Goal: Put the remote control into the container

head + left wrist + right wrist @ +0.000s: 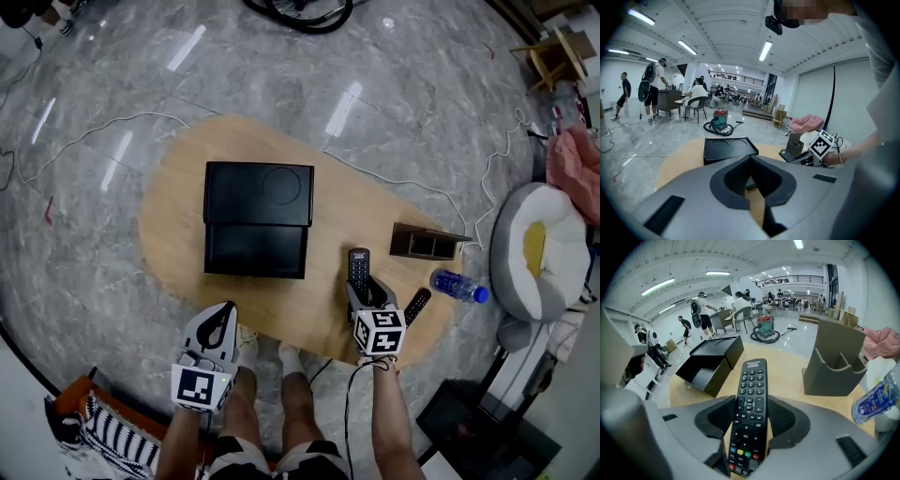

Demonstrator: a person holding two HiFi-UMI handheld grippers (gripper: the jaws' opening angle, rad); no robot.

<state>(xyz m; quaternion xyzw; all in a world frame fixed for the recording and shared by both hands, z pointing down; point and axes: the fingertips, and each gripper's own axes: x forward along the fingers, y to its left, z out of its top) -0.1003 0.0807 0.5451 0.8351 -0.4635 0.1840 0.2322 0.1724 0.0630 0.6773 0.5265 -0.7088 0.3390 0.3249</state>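
Observation:
A black remote control point(358, 265) point(751, 399) lies lengthwise on the tan oval table point(178, 216), buttons up. My right gripper point(366, 289) point(752, 416) straddles its near half, and both dark pads point(717, 416) rest against its long sides. The container, a brown slotted holder point(427, 242) point(834, 363), stands just beyond and to the right of the remote. My left gripper point(225, 314) point(751, 159) hovers off the table's near edge, above the person's knees, with its jaw tips together and nothing between them.
A black two-tier box point(258, 220) point(712, 362) sits mid-table. A second dark remote point(416, 305) lies right of my right gripper, with a water bottle point(459, 285) point(876, 401) at the table's right end. Cables point(112, 127) trail over the marble floor; a white cushioned seat point(544, 248) stands right.

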